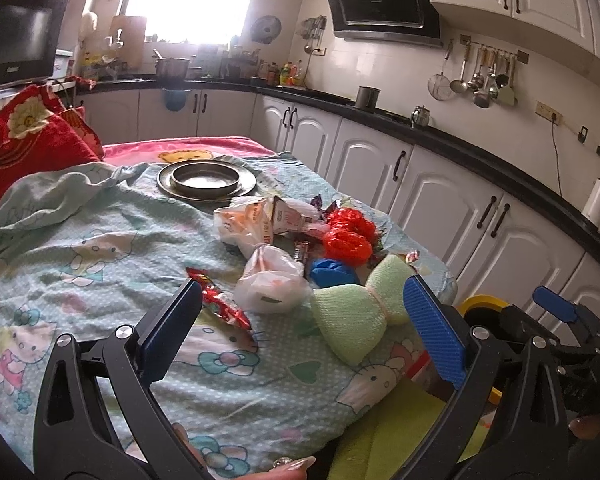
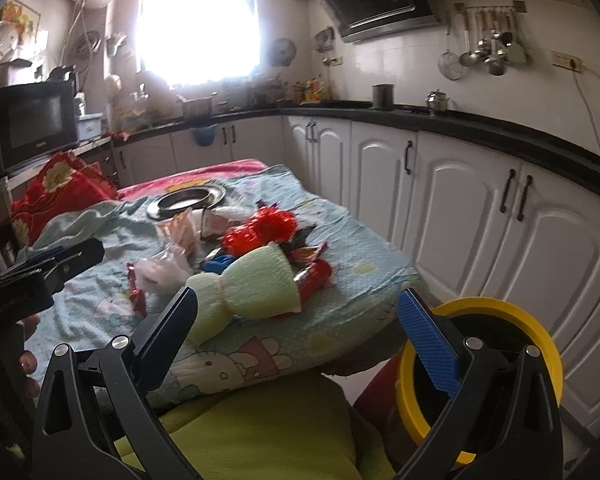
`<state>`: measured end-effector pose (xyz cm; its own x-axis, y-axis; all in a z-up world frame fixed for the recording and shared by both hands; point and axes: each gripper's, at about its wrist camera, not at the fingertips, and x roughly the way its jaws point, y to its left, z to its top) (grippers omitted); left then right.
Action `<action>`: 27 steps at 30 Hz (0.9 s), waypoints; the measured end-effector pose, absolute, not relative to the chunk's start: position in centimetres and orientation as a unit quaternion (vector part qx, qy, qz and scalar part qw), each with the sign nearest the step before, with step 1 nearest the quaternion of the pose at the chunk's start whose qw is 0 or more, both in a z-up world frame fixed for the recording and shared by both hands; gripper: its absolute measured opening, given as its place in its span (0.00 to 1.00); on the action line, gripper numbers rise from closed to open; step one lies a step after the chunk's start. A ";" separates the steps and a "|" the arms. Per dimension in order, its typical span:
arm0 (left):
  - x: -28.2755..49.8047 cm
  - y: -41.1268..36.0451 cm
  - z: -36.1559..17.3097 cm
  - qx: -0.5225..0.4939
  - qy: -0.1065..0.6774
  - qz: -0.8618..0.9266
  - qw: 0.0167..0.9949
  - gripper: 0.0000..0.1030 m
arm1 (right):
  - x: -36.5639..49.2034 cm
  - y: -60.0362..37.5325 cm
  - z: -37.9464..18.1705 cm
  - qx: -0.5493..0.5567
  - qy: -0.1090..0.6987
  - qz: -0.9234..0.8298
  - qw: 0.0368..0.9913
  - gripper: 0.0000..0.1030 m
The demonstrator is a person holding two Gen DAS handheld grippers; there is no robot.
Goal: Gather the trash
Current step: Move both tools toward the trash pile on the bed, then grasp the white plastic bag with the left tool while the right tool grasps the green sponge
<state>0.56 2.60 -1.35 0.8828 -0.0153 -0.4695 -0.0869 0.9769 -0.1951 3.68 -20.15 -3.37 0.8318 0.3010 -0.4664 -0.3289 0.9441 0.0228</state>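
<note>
Now, with both your left claw and right claw wide open and empty, close squarely on the nearest white bag, carrying it to the yellow-rimmed bin.

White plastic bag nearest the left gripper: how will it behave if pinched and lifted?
The white plastic bag is crumpled thin film, so probably floppy and light. It looks knotted and puffed, so it may squash between the pads. It touches the red wrapper, which could drag along.
</note>
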 end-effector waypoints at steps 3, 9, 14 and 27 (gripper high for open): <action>0.9 3.3 -1.5 -0.113 0.247 0.022 0.962 0.90 | 4.1 -19.3 -3.5 -0.037 0.245 0.182 0.952 0.94; 2.4 4.6 -1.5 -0.123 0.269 0.036 0.955 0.90 | 5.8 -17.4 -3.9 -0.046 0.263 0.211 0.940 0.94; 4.1 5.6 -1.4 -0.120 0.276 0.048 0.953 0.90 | 7.3 -16.1 -4.0 -0.047 0.270 0.228 0.934 0.94; 9.7 6.0 -1.3 -0.120 0.291 0.027 0.949 0.90 | 12.4 -17.2 -5.6 -0.016 0.315 0.219 0.924 0.94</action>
<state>9.74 5.97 -1.34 0.8293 -0.0180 -0.5586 -0.1216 0.9697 -0.2117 12.45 -17.23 -5.62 0.7066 0.3940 -0.5877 -0.4135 0.9040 0.1088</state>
